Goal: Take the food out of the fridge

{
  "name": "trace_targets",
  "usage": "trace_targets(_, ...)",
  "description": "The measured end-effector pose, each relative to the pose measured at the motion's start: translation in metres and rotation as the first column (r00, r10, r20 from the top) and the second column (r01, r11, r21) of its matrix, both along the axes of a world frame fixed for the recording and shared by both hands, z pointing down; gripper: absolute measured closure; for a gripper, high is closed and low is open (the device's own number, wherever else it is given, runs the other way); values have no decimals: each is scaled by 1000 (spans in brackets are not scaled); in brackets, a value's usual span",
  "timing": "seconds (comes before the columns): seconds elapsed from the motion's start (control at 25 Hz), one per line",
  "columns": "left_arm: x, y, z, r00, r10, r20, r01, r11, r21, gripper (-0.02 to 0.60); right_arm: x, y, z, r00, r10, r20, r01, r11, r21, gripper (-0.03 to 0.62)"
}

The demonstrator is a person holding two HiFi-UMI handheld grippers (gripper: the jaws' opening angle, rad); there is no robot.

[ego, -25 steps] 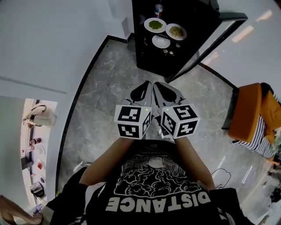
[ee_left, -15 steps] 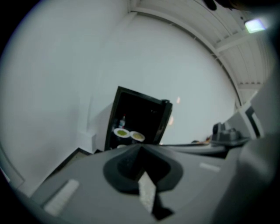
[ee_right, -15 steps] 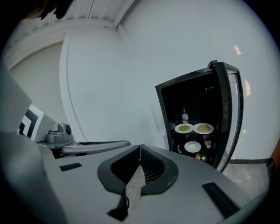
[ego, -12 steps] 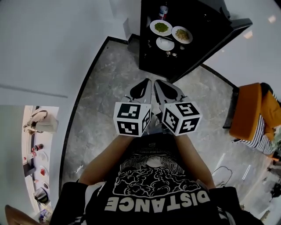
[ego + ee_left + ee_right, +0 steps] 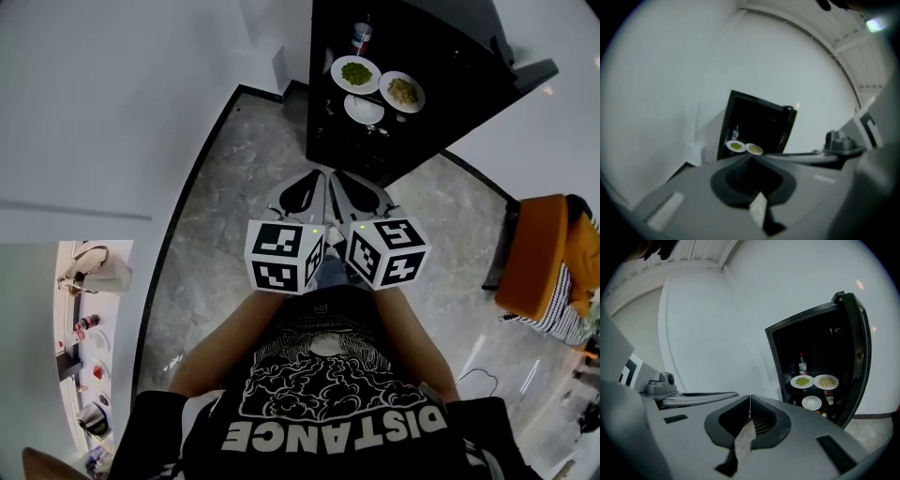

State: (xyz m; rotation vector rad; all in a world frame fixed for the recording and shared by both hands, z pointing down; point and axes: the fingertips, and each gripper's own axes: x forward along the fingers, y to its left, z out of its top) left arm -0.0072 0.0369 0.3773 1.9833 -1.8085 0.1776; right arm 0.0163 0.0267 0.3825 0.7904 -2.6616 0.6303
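Note:
A black fridge [image 5: 412, 56] stands open at the top of the head view. Inside it sit a plate of green food [image 5: 355, 72], a plate of pale yellow food [image 5: 401, 90], a small white plate [image 5: 363, 109] on a lower level and a bottle [image 5: 360, 37] behind. The right gripper view shows the same green plate [image 5: 802, 381], yellow plate [image 5: 826, 381], white plate [image 5: 812, 402] and bottle [image 5: 802, 364]. My left gripper [image 5: 316, 178] and right gripper [image 5: 337, 178] are side by side in front of my chest, well short of the fridge. Both are shut with nothing in them.
The fridge door [image 5: 511, 80] swings out to the right. An orange chair [image 5: 539, 253] stands at the right edge. A white wall with a black baseboard [image 5: 178, 216] runs along the left, and a counter with small items [image 5: 84, 328] shows at lower left. Grey marble floor lies ahead.
The fridge and its plates have shifted right and a little lower in the head view as I come closer. Both grippers keep the same pose, shut.

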Motion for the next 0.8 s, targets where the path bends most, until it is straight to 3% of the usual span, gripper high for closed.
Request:
trace_targets(0.28,-9,-68,-1,999,40,20,-40,999,-11,581,-8,-64,-2,1000,30,4,-30,1000,8,591)
trace_targets(0.8,22,-167,5,980,193,54,-189,980,-57,580,29,-168,6,979,193,62,-190,980,-58,591)
